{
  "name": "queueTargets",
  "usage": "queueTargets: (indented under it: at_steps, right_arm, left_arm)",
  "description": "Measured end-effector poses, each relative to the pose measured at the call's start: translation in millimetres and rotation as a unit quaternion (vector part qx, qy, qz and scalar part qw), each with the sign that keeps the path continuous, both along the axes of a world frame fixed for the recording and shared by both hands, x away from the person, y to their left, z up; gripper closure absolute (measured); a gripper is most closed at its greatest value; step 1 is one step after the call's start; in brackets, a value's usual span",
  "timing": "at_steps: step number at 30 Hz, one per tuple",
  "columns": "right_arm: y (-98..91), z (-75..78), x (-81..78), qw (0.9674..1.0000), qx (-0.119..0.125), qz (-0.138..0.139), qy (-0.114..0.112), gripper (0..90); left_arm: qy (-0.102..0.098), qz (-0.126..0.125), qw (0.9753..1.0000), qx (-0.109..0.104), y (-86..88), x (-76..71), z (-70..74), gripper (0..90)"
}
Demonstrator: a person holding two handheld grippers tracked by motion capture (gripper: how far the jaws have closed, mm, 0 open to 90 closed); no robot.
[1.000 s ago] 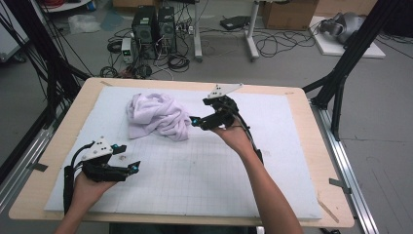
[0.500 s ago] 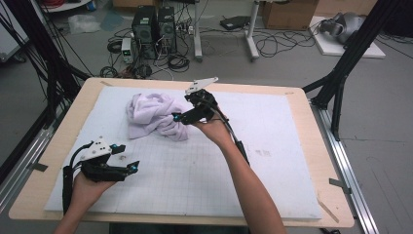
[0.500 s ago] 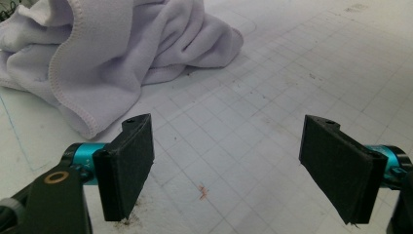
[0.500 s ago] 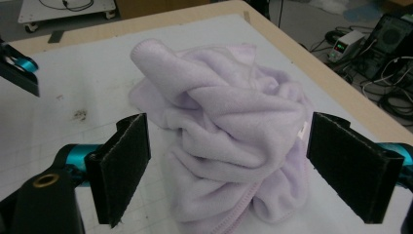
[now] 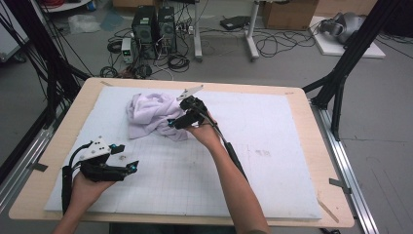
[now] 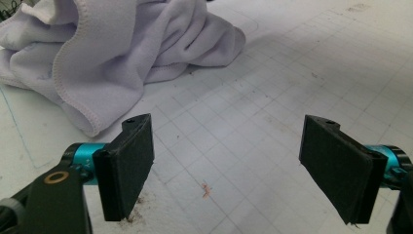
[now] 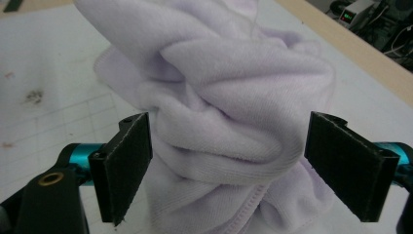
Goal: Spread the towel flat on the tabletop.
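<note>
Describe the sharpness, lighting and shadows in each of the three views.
High view: even overhead light, soft and slightly grainy, faint shadows beside the lavender towel on the white mat. Left gripper view: the left claw pads are fairly crisp, the grid lines clear, and the towel casts a soft shadow. Right gripper view: the right claw stands open around sharp towel folds; the far table edge blurs.

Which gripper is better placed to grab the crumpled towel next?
The right gripper: its open jaws already straddle a fold of the lilac towel. The left gripper is open too, but sits over bare mat, short of the towel.
</note>
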State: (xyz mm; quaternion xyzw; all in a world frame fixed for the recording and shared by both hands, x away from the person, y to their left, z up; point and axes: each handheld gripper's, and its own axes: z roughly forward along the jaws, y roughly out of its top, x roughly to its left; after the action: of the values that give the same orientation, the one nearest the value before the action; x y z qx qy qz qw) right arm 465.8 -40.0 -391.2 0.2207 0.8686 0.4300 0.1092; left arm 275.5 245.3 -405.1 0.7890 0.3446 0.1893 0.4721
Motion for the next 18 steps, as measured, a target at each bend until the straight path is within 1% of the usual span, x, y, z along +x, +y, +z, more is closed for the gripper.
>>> queueTargets:
  at_steps: [2,4,5,6,7,9,13,14,15,16,17,18]
  right_arm:
    - [2.9,-6.8,2.2,1.0000,-0.004,-0.003,0.004,17.1]
    - [5.8,-13.2,4.1,0.9999,-0.004,-0.004,0.010,20.0]
    - [7.3,-16.5,5.3,0.9999,-0.007,-0.001,0.008,20.4]
    - [11.2,-22.9,6.1,0.9998,-0.017,-0.005,0.011,21.9]
    - [11.2,-22.9,6.1,0.9998,-0.017,-0.005,0.011,21.9]
    - [14.2,-28.5,7.0,0.9996,-0.024,-0.002,0.012,25.7]
    - [17.5,-32.5,6.4,0.9994,-0.032,0.001,0.009,39.0]
    - [17.5,-32.4,5.6,0.9994,-0.033,0.004,0.006,44.8]
    - [17.1,-32.5,4.8,0.9994,-0.034,0.006,0.001,48.6]
    - [16.1,-33.3,3.1,0.9994,-0.033,0.012,0.002,56.9]
    - [16.1,-33.3,3.1,0.9994,-0.033,0.012,0.002,56.9]
    - [15.9,-33.5,3.3,0.9993,-0.032,0.016,0.007,61.0]
  left_arm:
    - [0.000,0.001,1.0000,-0.001,0.3,-0.2,0.0,20.8]
    - [0.000,0.001,1.0000,-0.001,1.1,0.1,0.0,20.8]
    - [0.000,0.001,1.0000,-0.001,1.3,0.4,-0.2,20.8]
    - [0.001,0.002,1.0000,-0.002,1.3,0.4,-0.3,20.8]
    - [0.001,0.002,1.0000,-0.002,1.3,0.4,-0.3,20.8]
    - [0.001,0.002,1.0000,0.000,1.6,0.4,-0.3,20.8]
    - [0.001,0.002,1.0000,-0.001,2.1,0.8,-0.5,20.8]
    - [0.001,0.002,1.0000,-0.001,2.1,0.9,-0.6,20.8]
    - [0.001,0.003,1.0000,-0.001,1.9,1.0,-0.7,20.8]
    - [0.001,0.003,1.0000,-0.001,1.5,0.9,-0.7,20.8]
    - [0.002,0.004,1.0000,-0.002,1.2,0.7,-0.7,20.8]
    - [0.001,0.003,1.0000,-0.001,1.1,0.7,-0.6,20.8]
